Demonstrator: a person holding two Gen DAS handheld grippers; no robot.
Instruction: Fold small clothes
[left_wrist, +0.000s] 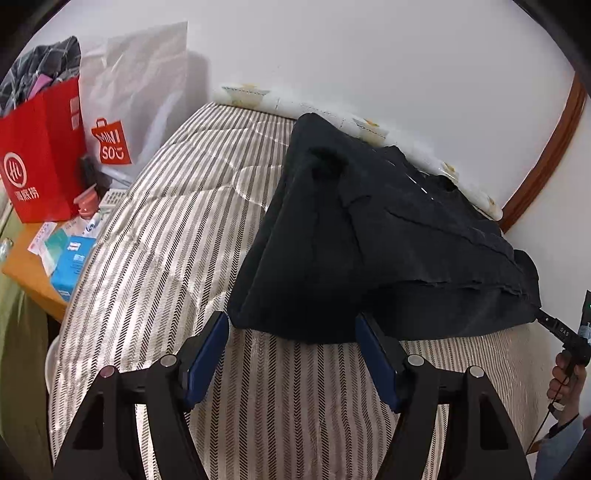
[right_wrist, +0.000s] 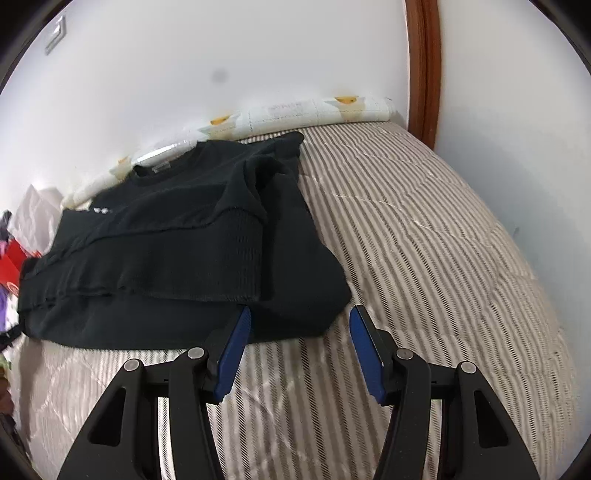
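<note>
Both tools wide, empty: left tool, right tool at the sweater hem. Pinch one layer only and your fold slides apart.

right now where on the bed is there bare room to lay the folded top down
Bare striped bedspread lies right of the black sweater, toward the wooden frame, and along the near edge by both open grippers. The nightstand with bags and boxes is crowded.

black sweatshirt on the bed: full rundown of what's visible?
The black sweatshirt looks like a soft knit with a ribbed hem and a crew neck bearing a small label. It lies partly folded on the striped quilt, sleeves turned in over the body, collar toward the wall. Both open tongs, left and right, straddle its near corners.
</note>
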